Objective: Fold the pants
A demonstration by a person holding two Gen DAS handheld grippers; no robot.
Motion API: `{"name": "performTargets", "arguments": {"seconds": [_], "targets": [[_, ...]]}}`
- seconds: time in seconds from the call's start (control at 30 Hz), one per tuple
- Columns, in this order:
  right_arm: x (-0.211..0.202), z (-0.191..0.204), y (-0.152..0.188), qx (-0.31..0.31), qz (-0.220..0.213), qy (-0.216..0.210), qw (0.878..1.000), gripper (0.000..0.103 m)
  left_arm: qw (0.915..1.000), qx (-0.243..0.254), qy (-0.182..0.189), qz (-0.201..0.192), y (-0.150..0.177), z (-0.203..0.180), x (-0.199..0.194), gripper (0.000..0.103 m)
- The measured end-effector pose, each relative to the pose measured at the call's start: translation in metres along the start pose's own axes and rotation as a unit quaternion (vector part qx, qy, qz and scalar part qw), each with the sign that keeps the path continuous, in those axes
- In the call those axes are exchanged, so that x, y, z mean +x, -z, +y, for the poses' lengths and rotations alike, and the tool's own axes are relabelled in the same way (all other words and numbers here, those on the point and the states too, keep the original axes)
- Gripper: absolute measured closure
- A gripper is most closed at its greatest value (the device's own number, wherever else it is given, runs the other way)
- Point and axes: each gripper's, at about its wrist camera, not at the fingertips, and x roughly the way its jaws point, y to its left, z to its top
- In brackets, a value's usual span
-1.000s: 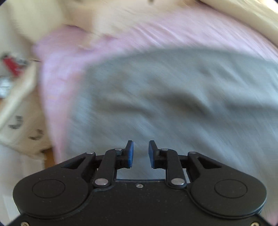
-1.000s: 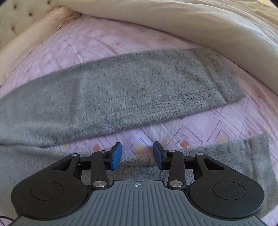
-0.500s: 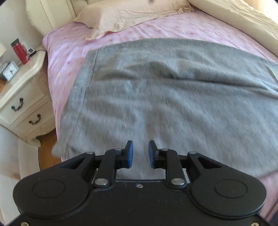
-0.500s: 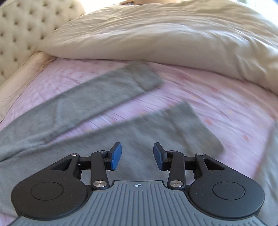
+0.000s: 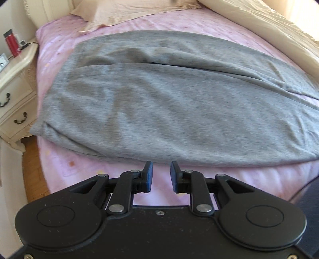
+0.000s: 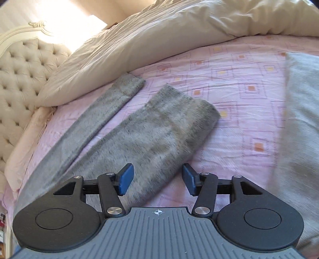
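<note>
Grey pants [image 5: 169, 103] spread flat on pink sheet [image 5: 199, 24] of bed. Left view only: waist end, nightstand [image 5: 14, 79], red bottle [image 5: 12, 44], pillow [image 5: 127, 10]. Right view only: two leg ends [image 6: 159, 129], tufted headboard [image 6: 22, 65], cream duvet [image 6: 159, 27]. Left gripper [image 5: 160, 175] narrow gap, nothing between. Right gripper [image 6: 157, 179] jaws just opened wide, above near leg, gripping nothing.

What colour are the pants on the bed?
Grey pants, clearest in the left wrist view.
</note>
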Motion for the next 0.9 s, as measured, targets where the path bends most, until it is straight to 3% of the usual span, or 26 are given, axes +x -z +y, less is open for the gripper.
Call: {"name": "performTargets", "arguments": {"seconds": [0.03,0.1,0.13,0.17,0.33,0.5,0.9], "targets": [[0.004,0.003,-0.004,-0.001,0.001,0.001,1.000,0.050,1.0000,0.005,0.003,-0.001,0.001,-0.006,-0.001,0.073],[0.010,0.013,-0.010,-0.016,0.013,0.012,1.000,0.061,0.9997,0.023,0.005,-0.008,0.002,-0.019,-0.002,0.073],[0.011,0.019,-0.011,-0.029,0.017,0.024,0.999,0.086,0.9993,0.036,0.003,-0.013,0.004,-0.026,-0.002,0.073],[0.014,0.025,-0.012,-0.043,0.021,0.035,0.998,0.097,0.9984,0.053,0.000,-0.019,0.006,-0.033,-0.003,0.073],[0.012,0.038,-0.013,-0.080,0.023,0.029,0.996,0.097,0.9887,0.147,-0.003,-0.029,0.021,-0.060,-0.001,0.072],[0.002,0.041,-0.024,-0.083,0.020,0.014,0.996,0.097,0.9730,0.226,-0.008,-0.043,0.041,-0.073,0.002,0.071],[-0.007,0.062,-0.046,-0.077,0.023,-0.013,0.997,0.097,0.9361,0.333,-0.058,-0.095,0.043,-0.088,0.015,0.069]]}}
